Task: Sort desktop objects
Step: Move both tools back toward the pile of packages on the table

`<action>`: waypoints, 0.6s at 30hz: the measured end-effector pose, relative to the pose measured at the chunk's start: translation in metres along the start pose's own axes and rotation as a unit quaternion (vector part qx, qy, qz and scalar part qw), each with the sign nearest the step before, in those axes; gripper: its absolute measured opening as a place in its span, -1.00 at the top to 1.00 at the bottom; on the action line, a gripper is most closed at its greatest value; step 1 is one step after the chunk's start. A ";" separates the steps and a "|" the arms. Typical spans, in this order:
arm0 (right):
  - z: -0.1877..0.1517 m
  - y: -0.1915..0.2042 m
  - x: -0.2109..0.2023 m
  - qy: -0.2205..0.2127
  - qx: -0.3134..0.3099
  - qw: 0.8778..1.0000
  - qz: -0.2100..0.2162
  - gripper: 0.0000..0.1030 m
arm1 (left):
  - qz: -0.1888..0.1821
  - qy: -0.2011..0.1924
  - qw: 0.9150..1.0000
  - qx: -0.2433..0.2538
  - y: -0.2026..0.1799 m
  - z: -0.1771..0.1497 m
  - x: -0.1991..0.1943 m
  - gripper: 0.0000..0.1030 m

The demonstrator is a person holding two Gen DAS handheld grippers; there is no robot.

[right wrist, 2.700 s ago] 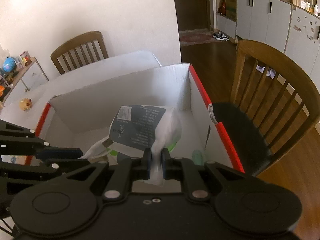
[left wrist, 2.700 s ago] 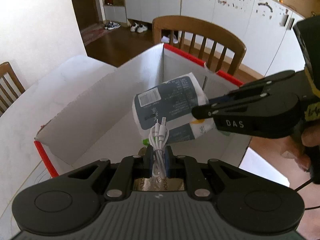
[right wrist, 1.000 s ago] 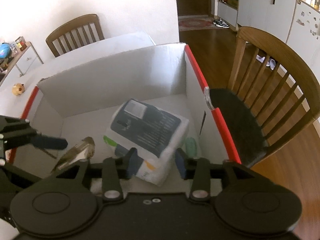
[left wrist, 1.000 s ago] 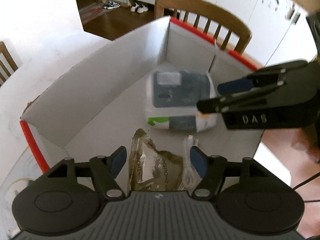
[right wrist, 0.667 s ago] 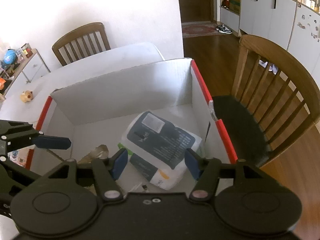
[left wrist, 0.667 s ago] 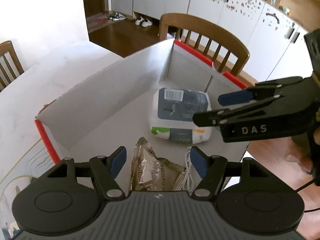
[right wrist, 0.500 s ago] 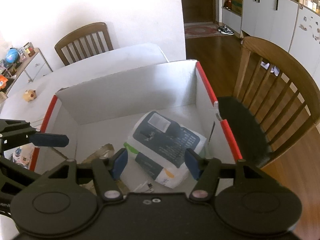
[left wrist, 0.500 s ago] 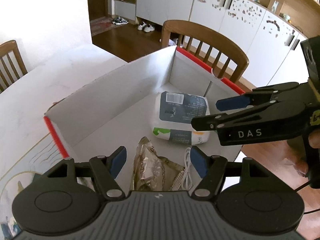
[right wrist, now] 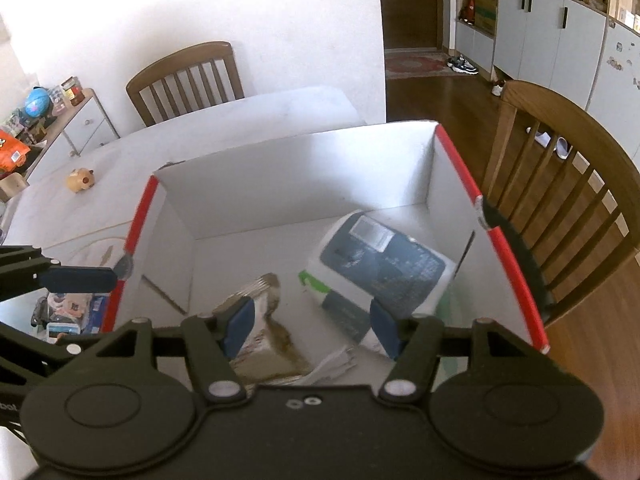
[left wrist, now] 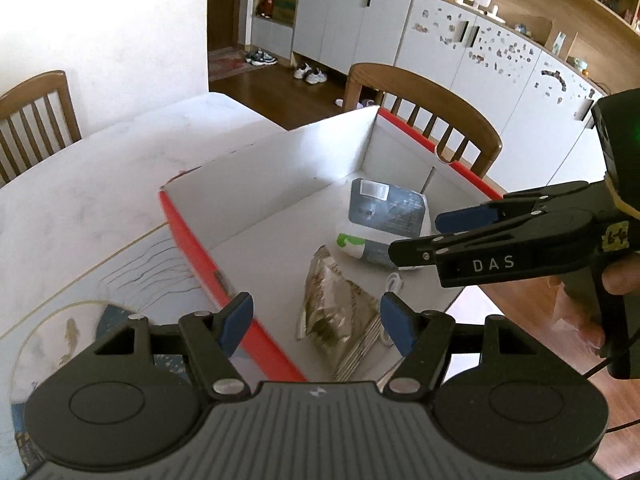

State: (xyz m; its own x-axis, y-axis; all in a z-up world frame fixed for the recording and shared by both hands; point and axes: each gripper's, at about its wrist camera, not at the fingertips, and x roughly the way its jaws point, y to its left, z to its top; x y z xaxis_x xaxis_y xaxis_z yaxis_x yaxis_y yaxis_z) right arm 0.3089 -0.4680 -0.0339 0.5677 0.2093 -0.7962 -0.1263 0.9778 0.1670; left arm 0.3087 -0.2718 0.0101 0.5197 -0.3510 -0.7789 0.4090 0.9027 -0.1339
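Both your grippers hang over the white box (right wrist: 296,184) with jaws spread wide and nothing between them. Your left gripper (left wrist: 316,322) sits above the box's near-left red rim; your right gripper (right wrist: 310,330) is over the tissue pack (right wrist: 384,264) and foil pouch (left wrist: 340,312) lying inside. Only your left view shows the white cable (left wrist: 394,282) beside the pouch; only your right view shows a small toy (right wrist: 80,179) on the far-left tabletop.

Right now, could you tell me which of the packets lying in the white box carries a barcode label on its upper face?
The white and dark-blue packet in the far corner of the box; the crinkled metallic packet beside it shows no label.
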 end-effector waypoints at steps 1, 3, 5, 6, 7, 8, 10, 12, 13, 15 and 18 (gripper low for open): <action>-0.002 0.005 -0.002 -0.001 0.001 1.000 -0.001 -0.24 | -0.001 -0.002 1.000 -0.001 0.002 -0.003 -0.003 -0.35; -0.005 0.013 -0.004 -0.002 0.001 1.000 -0.002 -0.24 | -0.003 -0.007 1.000 -0.004 0.008 -0.008 -0.011 -0.35; -0.008 0.022 -0.006 -0.004 0.001 1.000 -0.003 -0.24 | -0.004 -0.013 1.000 -0.002 0.012 -0.014 -0.019 -0.35; -0.009 0.026 -0.008 -0.005 0.002 1.000 -0.004 -0.24 | -0.002 -0.016 1.000 0.000 0.014 -0.016 -0.022 -0.39; -0.011 0.030 -0.009 -0.007 0.003 1.000 -0.004 -0.24 | 0.000 -0.019 1.000 0.003 0.015 -0.018 -0.027 -0.42; -0.012 0.034 -0.011 -0.008 0.004 1.000 -0.004 -0.24 | 0.002 -0.024 1.000 0.005 0.018 -0.021 -0.031 -0.42; -0.016 0.043 -0.013 -0.010 0.004 1.000 -0.005 -0.24 | 0.001 -0.029 1.000 0.004 0.024 -0.025 -0.038 -0.43; -0.019 0.053 -0.015 -0.012 0.005 1.000 -0.006 -0.24 | 0.000 -0.033 0.999 0.001 0.030 -0.031 -0.046 -0.43; -0.020 0.058 -0.017 -0.013 0.005 1.000 -0.003 -0.24 | -0.001 -0.034 0.999 -0.001 0.034 -0.033 -0.048 -0.43; -0.024 0.069 -0.020 -0.018 -0.002 1.000 0.003 -0.24 | 0.001 -0.038 0.999 -0.004 0.041 -0.039 -0.055 -0.43; -0.031 0.086 -0.025 -0.024 -0.014 1.000 0.010 -0.26 | 0.002 -0.043 0.999 -0.010 0.052 -0.049 -0.065 -0.44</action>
State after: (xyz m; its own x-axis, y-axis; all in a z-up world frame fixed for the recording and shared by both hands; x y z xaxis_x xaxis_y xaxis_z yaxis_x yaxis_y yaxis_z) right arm 0.2591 -0.3888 -0.0177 0.6034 0.2301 -0.7635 -0.1606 0.9729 0.1662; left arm 0.2598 -0.1900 0.0236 0.5848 -0.3667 -0.7236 0.3925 0.9085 -0.1432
